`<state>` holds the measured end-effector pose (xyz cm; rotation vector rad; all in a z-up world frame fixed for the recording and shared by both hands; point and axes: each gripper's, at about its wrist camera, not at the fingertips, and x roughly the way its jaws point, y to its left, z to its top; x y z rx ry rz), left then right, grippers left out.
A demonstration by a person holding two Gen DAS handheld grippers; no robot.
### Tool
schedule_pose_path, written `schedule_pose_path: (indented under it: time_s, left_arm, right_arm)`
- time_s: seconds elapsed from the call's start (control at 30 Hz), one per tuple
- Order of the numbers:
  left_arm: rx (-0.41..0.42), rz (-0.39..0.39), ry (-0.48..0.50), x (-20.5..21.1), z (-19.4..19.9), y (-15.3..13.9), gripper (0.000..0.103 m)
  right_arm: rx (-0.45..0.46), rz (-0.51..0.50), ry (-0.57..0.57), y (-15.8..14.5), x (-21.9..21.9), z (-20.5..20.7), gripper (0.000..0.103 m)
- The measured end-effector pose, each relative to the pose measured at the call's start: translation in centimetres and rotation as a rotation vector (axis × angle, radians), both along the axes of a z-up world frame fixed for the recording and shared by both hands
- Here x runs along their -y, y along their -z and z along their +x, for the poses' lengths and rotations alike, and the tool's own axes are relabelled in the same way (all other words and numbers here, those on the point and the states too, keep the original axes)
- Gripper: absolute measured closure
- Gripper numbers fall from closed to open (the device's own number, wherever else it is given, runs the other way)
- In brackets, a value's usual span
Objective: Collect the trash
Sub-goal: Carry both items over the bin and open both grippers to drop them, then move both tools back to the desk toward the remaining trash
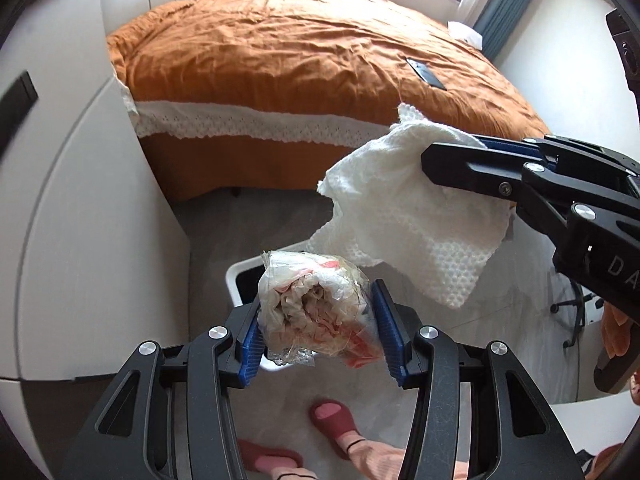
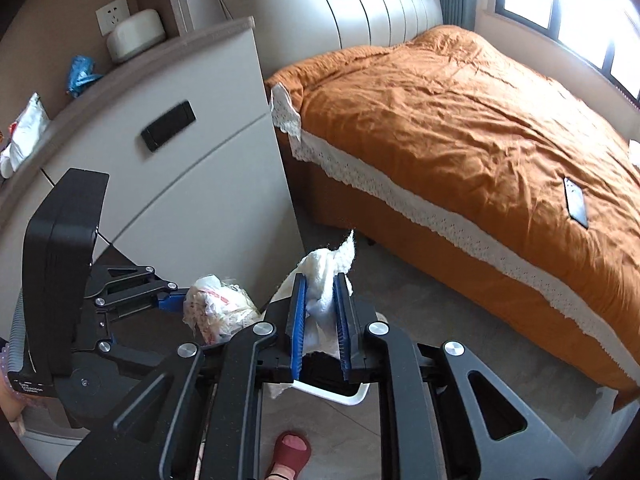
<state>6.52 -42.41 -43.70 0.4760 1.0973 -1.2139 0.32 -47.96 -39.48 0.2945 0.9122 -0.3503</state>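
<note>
From the left wrist view, the left claw (image 1: 320, 328) is pressing its two blue pads against the sides of a crumpled plastic wad (image 1: 316, 312), clear film with white and red showing inside, and is holding it in the air. Directly below and behind the wad, the white rim of a bin (image 1: 236, 276) is showing on the grey floor (image 1: 208, 240). To the right and higher, the right claw (image 1: 452, 160) is reaching in from the side, gripping a white tissue (image 1: 404, 216) that is hanging loose above the bin, just beside the wad. An orange bed (image 1: 304, 48) is filling the background, with a dark phone (image 1: 426, 73) lying on it. A pale cabinet (image 1: 80, 200) is standing at left, and two red slippers (image 1: 332, 424) are showing at the bottom edge. From the right wrist view, the right claw (image 2: 320, 316) is closed narrowly on the tissue (image 2: 324, 280), which is bunching up between the blue pads and poking out above them. The bin (image 2: 352, 398) is lying straight underneath. At left, the left claw (image 2: 176, 304) is holding the wad (image 2: 220, 308) near the tissue, also over the bin area. The cabinet (image 2: 200, 184) is rising behind, and on its top surface a blue bag (image 2: 82, 74), a white packet (image 2: 24, 136) and a cream box (image 2: 136, 38) are sitting. The bed (image 2: 460, 128) and phone (image 2: 576, 202) are lying at right.
</note>
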Motion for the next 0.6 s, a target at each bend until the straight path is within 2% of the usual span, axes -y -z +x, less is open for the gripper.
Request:
schedule_pose_path:
  time_s: [0.2,0.23,0.27,0.3,0.33,0.47,0.6]
  left_arm:
    - [-0.029,0.027,0.011,1.6,0.0,7.8,0.052]
    - [-0.035,0.033,0.002,1.7,0.1,9.3,0.049]
    - [-0.047,0.040,-0.006,1.9,0.4,10.2,0.022]
    - [-0.048,0.044,-0.018,1.9,0.4,11.0,0.005]
    - [-0.038,0.041,-0.033,1.8,0.5,11.4,0.005]
    - [-0.044,0.046,-0.075,1.3,1.0,12.0,0.005]
    - [-0.014,0.048,-0.087,0.7,1.0,10.5,0.005]
  right_arm:
    - [-0.047,0.046,0.007,8.6,0.8,1.1,0.087]
    - [-0.057,0.047,0.007,9.5,0.9,1.2,0.077]
    - [-0.073,0.048,0.010,10.6,1.1,1.3,0.034]
    - [-0.068,0.042,0.020,11.1,1.1,1.1,0.014]
    - [-0.046,0.041,0.027,11.5,1.2,0.8,0.004]
    - [-0.081,0.024,0.028,12.5,1.0,0.6,0.004]
    - [-0.044,0.006,0.029,11.0,0.5,0.2,0.004]
